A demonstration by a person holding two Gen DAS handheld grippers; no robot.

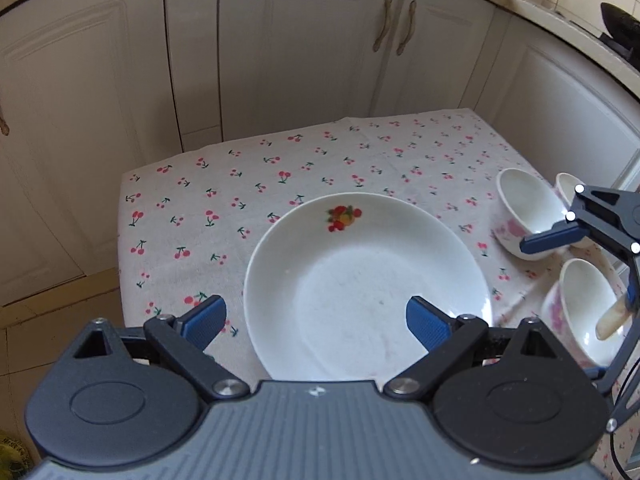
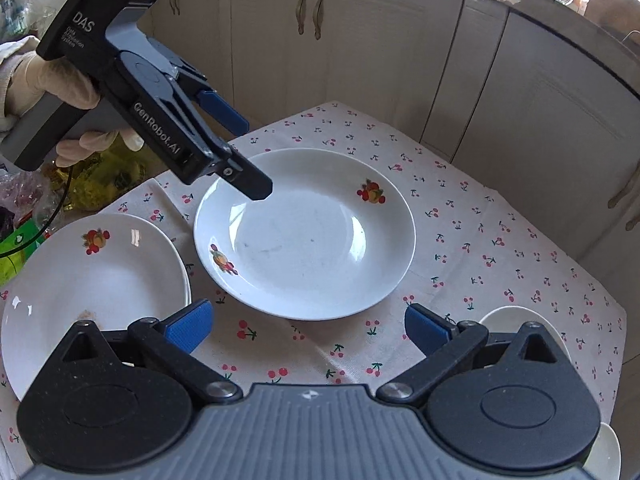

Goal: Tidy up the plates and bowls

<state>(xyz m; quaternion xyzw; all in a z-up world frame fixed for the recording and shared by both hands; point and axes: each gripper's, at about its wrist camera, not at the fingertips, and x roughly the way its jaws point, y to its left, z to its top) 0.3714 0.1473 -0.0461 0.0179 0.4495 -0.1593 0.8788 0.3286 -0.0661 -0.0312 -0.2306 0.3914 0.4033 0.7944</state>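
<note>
Both grippers (image 1: 316, 322) (image 2: 308, 328) open w/ plate (image 2: 304, 236) betw.

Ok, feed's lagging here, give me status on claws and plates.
Left claw open over centre plate, right claw open, both empty. Second plate at left. Bowls at right, unstacked. Nothing blocking.

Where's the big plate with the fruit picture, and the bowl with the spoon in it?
Plate (image 2: 304, 240): right wrist view, on its flat middle.
Bowl (image 1: 580, 296): left wrist view, on its white inside.
Spoon (image 1: 612, 318): left wrist view, on its pale handle.
</note>
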